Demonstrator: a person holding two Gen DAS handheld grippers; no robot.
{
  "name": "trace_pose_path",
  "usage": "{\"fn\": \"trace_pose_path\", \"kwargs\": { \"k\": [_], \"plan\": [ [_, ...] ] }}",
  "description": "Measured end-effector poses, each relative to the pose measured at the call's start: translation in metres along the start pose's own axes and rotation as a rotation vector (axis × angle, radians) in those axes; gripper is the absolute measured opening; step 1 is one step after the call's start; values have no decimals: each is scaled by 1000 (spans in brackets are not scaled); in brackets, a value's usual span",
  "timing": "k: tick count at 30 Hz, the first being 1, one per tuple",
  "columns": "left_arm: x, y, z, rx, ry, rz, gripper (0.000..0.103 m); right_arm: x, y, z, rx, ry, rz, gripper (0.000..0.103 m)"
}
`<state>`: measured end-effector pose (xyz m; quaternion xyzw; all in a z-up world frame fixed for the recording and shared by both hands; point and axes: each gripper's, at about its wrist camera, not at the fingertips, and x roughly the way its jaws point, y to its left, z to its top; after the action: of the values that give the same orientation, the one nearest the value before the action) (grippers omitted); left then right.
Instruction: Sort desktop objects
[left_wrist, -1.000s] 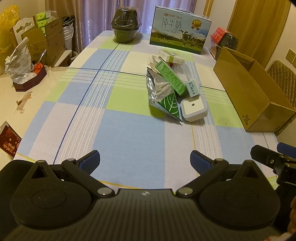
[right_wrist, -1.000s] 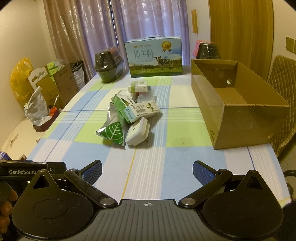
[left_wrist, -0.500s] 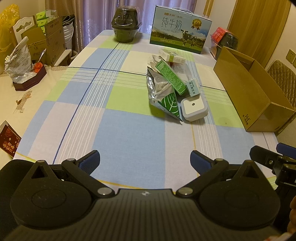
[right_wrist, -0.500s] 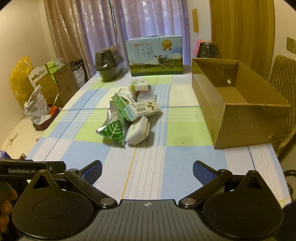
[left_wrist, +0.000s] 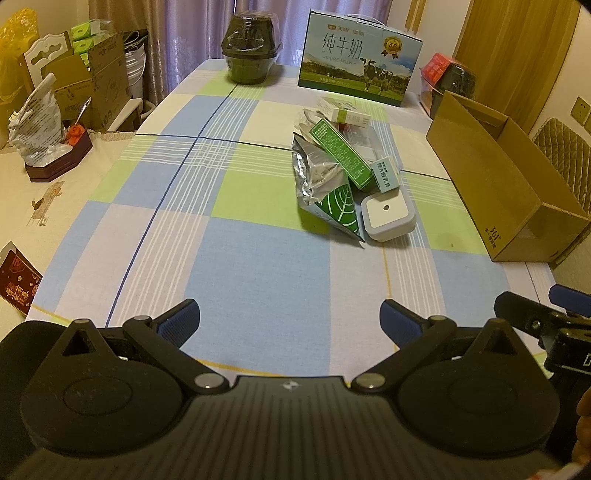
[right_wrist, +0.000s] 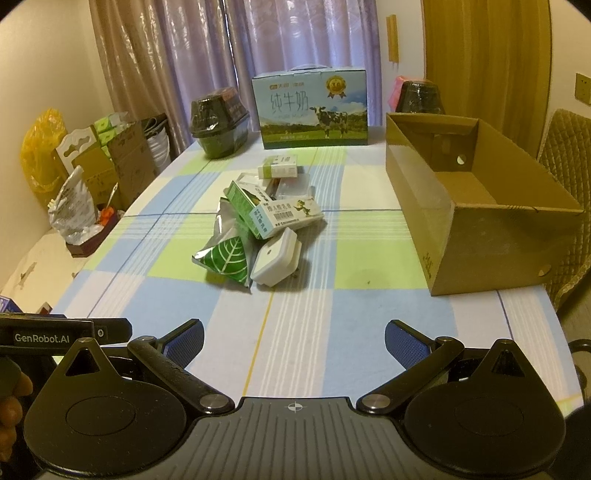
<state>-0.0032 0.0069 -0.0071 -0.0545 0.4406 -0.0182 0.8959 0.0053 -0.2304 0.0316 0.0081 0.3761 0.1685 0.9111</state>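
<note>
A small pile lies mid-table on the checked cloth: a silver-and-green leaf-print pouch (left_wrist: 330, 192) (right_wrist: 226, 254), a white square lidded case (left_wrist: 387, 216) (right_wrist: 275, 256), a green carton (left_wrist: 341, 153) (right_wrist: 275, 214) and a small white box (left_wrist: 344, 110) (right_wrist: 277, 167). An open cardboard box (left_wrist: 506, 181) (right_wrist: 476, 206) stands to the pile's right. My left gripper (left_wrist: 290, 317) is open near the table's front edge, well short of the pile. My right gripper (right_wrist: 294, 338) is also open and holds nothing.
A milk gift carton (left_wrist: 360, 59) (right_wrist: 310, 107) and a dark wrapped pot (left_wrist: 251, 50) (right_wrist: 218, 123) stand at the far end. Another dark pot (right_wrist: 419, 98) sits behind the cardboard box. Left of the table are boxes and bags (left_wrist: 62, 107). A padded chair (right_wrist: 569, 184) is at right.
Both views have shifted only slightly; the pile and the box lie where they were and both grippers stay open.
</note>
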Motion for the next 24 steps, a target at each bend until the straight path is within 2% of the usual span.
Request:
{"fn": "trace_pose_path", "kwargs": {
  "k": [17,24],
  "plan": [
    [12,5,6,5,19,2,102,18,1,2,-14,26,1,101],
    [25,11,17,1,34,-21,102,32,6,9,-37,20,4,101]
  ]
}}
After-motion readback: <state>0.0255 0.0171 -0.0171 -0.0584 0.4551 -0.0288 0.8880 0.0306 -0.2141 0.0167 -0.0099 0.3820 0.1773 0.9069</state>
